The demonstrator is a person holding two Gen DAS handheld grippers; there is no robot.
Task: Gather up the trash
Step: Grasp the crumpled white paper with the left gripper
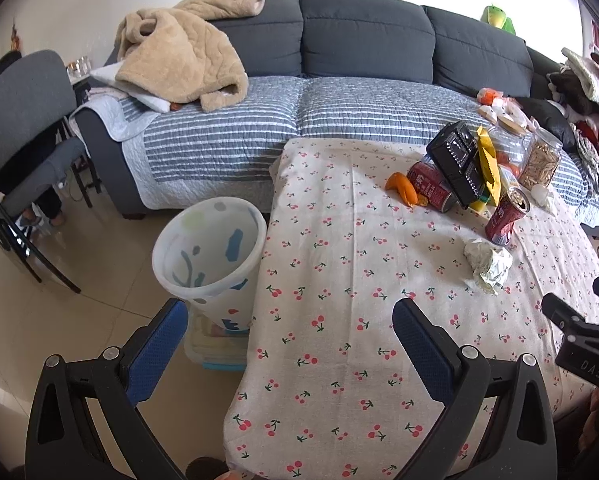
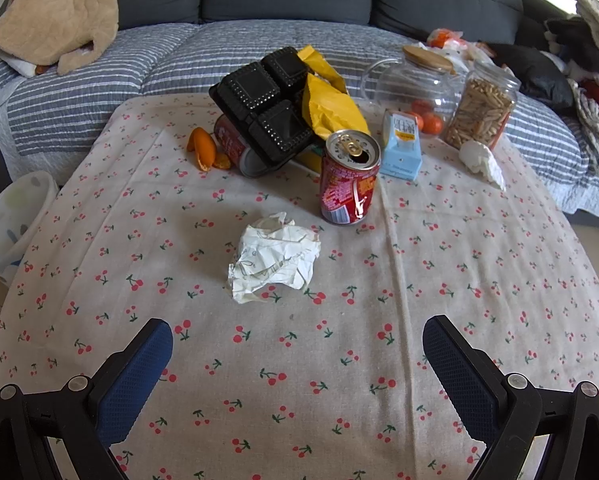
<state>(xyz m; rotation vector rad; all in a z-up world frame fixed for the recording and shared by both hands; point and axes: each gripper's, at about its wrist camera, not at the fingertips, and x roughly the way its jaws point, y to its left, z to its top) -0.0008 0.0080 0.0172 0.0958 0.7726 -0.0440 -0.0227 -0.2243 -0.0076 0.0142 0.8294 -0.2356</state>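
Observation:
A crumpled white paper ball (image 2: 273, 258) (image 1: 488, 264) lies on the cherry-print tablecloth (image 2: 299, 360) just ahead of my open, empty right gripper (image 2: 297, 360). Behind it stands an upright red can (image 2: 349, 178) (image 1: 507, 216). A second red can (image 2: 235, 148) lies on its side under a black plastic tray (image 2: 265, 104), beside orange peel (image 2: 203, 150), a yellow bag (image 2: 331, 100) and a white tissue (image 2: 481, 158). A translucent waste bin (image 1: 209, 248) stands on the floor left of the table. My left gripper (image 1: 291, 340) is open and empty at the table's left edge.
Two glass jars (image 2: 479, 110) and a blue carton (image 2: 401, 146) stand at the table's back right. A grey sofa with a striped quilt (image 1: 299, 112) and beige blanket (image 1: 179, 60) lies behind. A grey chair (image 1: 23, 128) is at left. The right gripper's body (image 1: 579, 332) shows in the left wrist view.

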